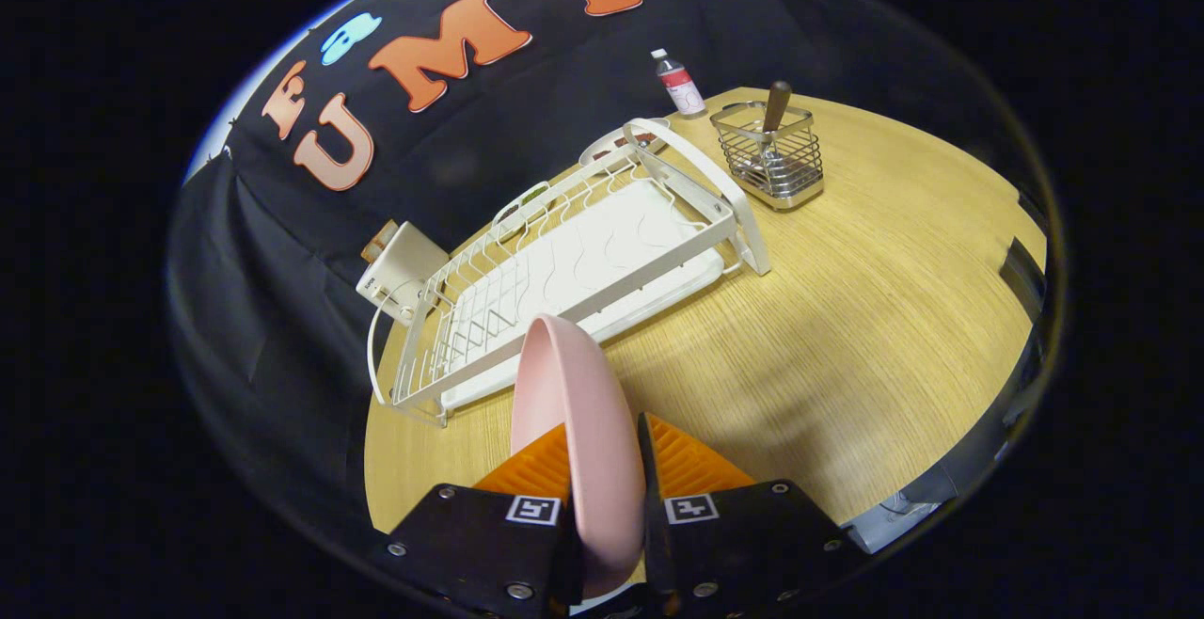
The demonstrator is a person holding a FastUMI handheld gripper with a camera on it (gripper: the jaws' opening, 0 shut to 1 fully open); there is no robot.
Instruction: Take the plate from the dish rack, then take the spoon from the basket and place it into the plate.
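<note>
I've got the pink plate (pixel 574 431) edge-on, pinched between my fingers; spoon (pixel 775 111) upright in wire basket (pixel 769 160) beyond white dish rack (pixel 574 261)

Matt pink plate (pixel 574 393), smooth, clamped on edge between both fingers of the gripper (pixel 607 468); ribbed pads (pixel 691 459). White coated-wire dish rack (pixel 564 261). Shiny metal wire basket (pixel 769 158); wooden-handled spoon (pixel 776 106). Wood-grain table (pixel 875 318), satin. Matt black cloth wall (pixel 282 252).

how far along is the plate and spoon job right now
Done: the pink plate is out of the white dish rack, held on edge above the wooden table. In hand: the gripper has its jaws shut on the plate's rim. Left: set the plate down, then move the spoon, still upright in the wire basket, into it.
</note>
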